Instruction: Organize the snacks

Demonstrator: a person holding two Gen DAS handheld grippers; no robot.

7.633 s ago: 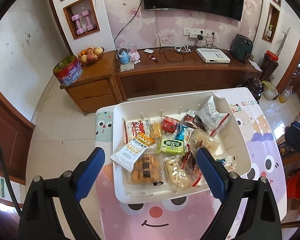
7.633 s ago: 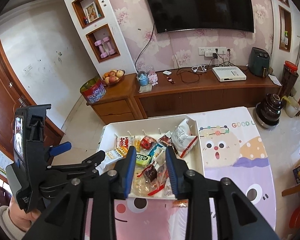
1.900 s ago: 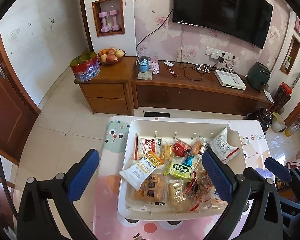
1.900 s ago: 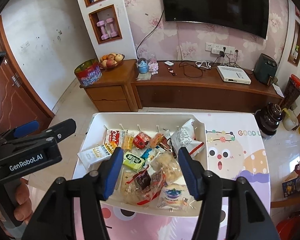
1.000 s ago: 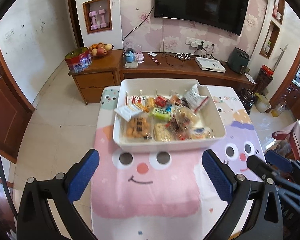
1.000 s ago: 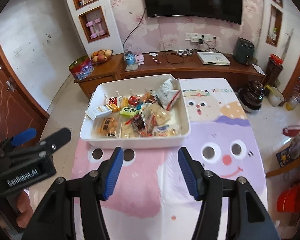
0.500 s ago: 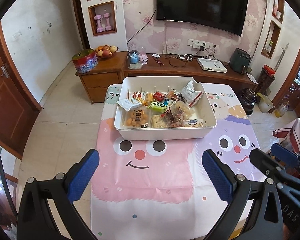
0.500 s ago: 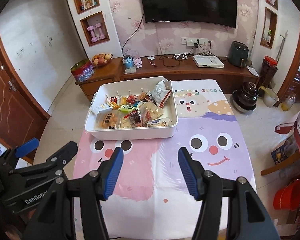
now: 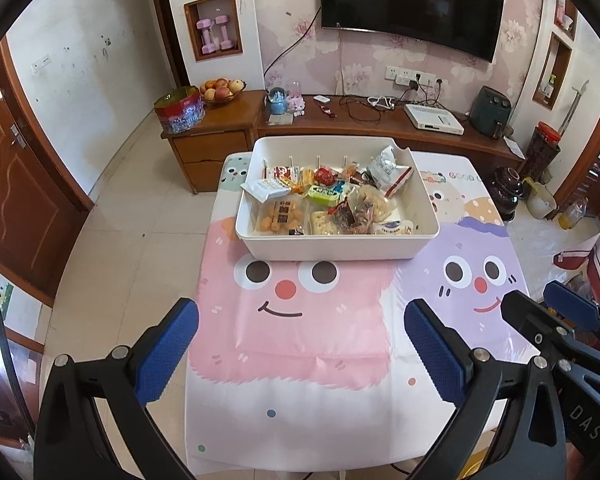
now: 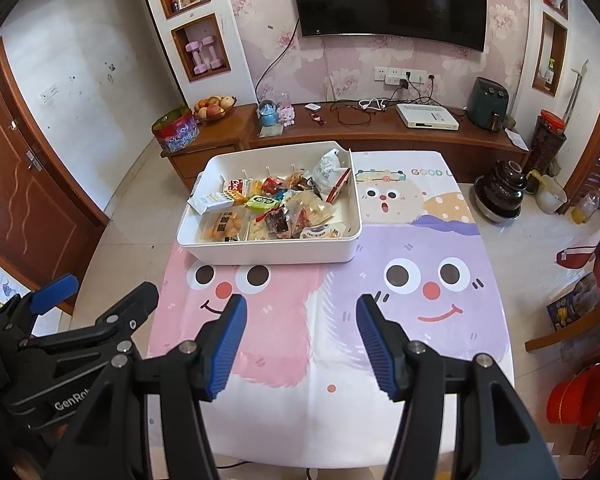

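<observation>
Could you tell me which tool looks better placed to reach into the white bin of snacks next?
Probably the left tool: the white bin sits straight ahead of its open, empty jaws, but up and left of the right tool.

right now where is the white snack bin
In both wrist views the white snack bin sits at the table's far end, toward its left side.

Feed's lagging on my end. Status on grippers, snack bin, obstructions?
Left gripper open, empty. Right gripper open, empty. Snacks all inside white bin at table's far end. Nothing between grippers and bin.

Both tongs tilt downward, empty: left tongs point(image 9: 300, 344) spread wide, right tongs point(image 10: 300, 344) parted halfway.
</observation>
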